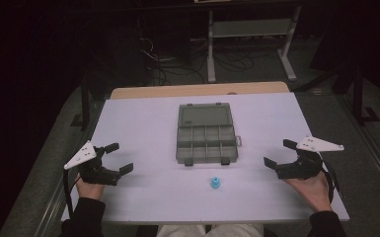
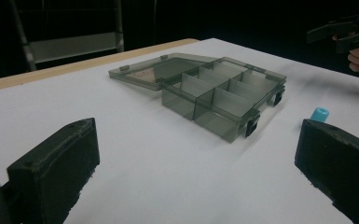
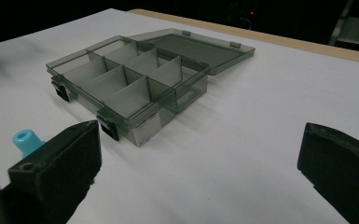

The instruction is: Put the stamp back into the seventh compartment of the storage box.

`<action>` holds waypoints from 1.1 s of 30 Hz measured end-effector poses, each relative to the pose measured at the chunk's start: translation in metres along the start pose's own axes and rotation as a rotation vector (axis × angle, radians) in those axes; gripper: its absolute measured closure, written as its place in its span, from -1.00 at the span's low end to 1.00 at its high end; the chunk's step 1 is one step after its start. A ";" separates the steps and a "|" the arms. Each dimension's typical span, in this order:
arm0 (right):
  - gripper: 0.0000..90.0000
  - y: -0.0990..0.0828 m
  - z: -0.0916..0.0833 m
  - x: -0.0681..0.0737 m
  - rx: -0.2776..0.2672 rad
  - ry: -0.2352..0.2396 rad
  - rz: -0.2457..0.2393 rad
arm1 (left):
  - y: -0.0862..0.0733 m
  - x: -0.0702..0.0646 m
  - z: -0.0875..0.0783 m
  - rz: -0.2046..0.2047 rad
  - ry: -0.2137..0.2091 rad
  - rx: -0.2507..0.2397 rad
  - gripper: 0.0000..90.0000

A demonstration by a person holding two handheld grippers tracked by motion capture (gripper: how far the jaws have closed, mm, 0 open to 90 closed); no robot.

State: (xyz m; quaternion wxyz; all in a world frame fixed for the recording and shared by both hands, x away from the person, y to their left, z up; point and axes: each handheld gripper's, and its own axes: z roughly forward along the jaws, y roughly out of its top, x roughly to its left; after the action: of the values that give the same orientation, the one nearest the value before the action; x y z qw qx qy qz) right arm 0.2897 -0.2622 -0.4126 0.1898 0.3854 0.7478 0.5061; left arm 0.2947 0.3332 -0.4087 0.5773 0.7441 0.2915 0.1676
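A smoky grey compartment box (image 1: 207,139) lies open in the middle of the white table (image 1: 143,123), its lid folded flat toward the far side; its compartments (image 2: 224,91) (image 3: 121,74) look empty. A small blue plastic piece (image 1: 215,183) stands in front of the box, also seen as a blue cap (image 2: 320,114) (image 3: 24,140). My left gripper (image 1: 119,158) rests at the table's left, open, holding nothing. My right gripper (image 1: 278,153) sits at the right, open and holding nothing. Both point inward toward the box.
A wooden strip (image 1: 197,90) runs along the table's far edge. Beyond it stand a metal frame (image 1: 249,39) and cables on a dark floor. The person's hands (image 1: 311,190) hold the grippers near the front edge.
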 end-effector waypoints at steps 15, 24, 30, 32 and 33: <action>-1.00 0.002 -0.003 0.004 0.014 0.016 -0.006 | 0.000 0.000 0.000 0.005 0.005 0.007 -1.00; -1.00 0.007 0.002 0.010 0.044 0.033 -0.017 | 0.000 -0.001 0.001 0.006 0.008 0.012 -1.00; -1.00 0.012 0.004 0.012 0.061 0.048 -0.029 | 0.000 -0.001 0.001 0.007 0.008 0.016 -1.00; -1.00 0.015 0.006 0.014 0.076 0.060 -0.040 | -0.001 -0.001 0.001 0.007 0.008 0.015 -1.00; -1.00 0.015 0.006 0.014 0.076 0.060 -0.040 | -0.001 -0.001 0.001 0.007 0.008 0.015 -1.00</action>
State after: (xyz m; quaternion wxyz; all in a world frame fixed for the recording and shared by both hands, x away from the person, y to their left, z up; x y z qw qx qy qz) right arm 0.2911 -0.2451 -0.4003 0.1625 0.3619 0.7795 0.4847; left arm 0.2945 0.3321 -0.4094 0.5701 0.7486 0.2925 0.1703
